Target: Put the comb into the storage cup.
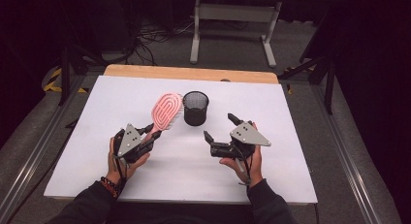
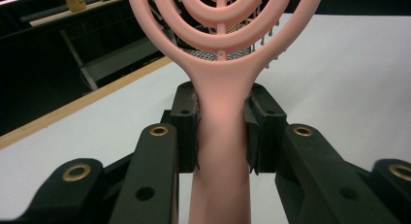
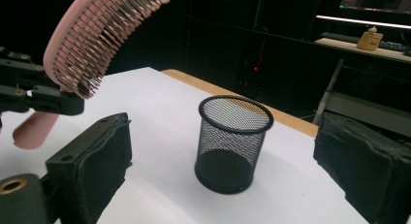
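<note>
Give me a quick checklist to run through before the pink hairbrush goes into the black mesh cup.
1. Grip on the hairbrush: ok, the left tool is clamped on both sides of its handle.
2. Brush lifted off the table: ok, the right gripper view shows it raised, bristles facing down.
3. Mesh cup upright: ok, it stands on its base with the mouth up.
4. Cup empty: ok, its bottom shows bare through the mesh.
5. Right tool free: ok, jaws open, nothing between them, apart from the cup.
6. Brush head fits the cup mouth: cannot tell.
</note>
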Demonstrator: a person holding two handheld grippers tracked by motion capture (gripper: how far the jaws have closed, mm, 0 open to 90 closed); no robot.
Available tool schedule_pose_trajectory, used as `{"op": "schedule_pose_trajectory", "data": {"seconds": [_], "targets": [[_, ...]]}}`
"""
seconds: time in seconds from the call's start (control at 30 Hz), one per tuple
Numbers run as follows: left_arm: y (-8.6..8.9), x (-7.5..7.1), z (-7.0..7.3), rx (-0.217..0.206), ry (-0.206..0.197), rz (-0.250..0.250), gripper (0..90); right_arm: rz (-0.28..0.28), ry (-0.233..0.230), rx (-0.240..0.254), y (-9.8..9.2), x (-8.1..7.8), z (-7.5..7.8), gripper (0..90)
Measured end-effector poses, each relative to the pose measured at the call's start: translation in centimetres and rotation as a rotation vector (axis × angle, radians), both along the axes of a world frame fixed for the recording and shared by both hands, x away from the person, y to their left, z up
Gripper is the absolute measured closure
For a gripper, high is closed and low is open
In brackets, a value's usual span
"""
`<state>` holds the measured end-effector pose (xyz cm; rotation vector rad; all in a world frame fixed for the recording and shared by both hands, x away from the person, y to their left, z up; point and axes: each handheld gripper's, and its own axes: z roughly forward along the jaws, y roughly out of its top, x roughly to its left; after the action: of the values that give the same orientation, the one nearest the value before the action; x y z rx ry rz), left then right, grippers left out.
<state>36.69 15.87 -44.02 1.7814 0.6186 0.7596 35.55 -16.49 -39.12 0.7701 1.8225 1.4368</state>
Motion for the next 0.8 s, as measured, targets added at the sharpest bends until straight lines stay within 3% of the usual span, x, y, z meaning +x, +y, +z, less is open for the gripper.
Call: {"op": "schedule_pose_trajectory", "data": {"seconds": [0.4,0.8], "targets": [[-2.2,-0.3,-0.9,0.004,0.005,-0.034,69.7,0.093,0.001,0.03,2.8,-0.1,0.8,6.0],[-4.1,-0.7,-1.1,-0.005,-0.015,-0.079,69.7,0.118,0.047,0.061,5.1,0.6,0.8,7.7]]}}
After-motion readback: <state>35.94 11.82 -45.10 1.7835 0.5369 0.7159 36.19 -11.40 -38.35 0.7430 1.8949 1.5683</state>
